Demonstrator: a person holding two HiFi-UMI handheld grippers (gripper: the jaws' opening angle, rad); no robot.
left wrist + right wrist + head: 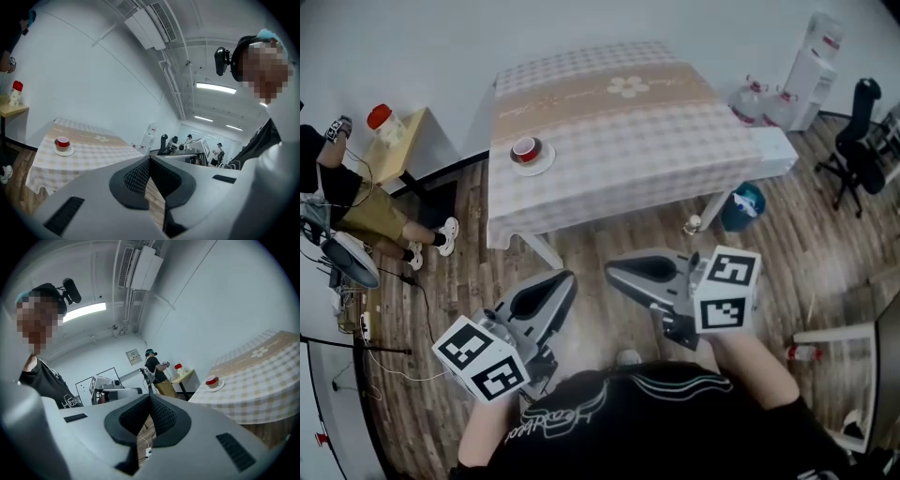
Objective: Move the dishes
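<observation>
Checked cloth [619, 122], softly draped; red cup [525, 147] on round saucer [533, 161] — ceramic, perhaps; left gripper [569, 277], right gripper [610, 268] pressed together, empty.

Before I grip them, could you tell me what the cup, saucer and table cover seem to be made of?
Cup: red, smooth-looking, likely ceramic, possibly plastic. Saucer: plain white, probably ceramic too. Table cover: checked cloth, judging by its draped, hanging edges.
</observation>
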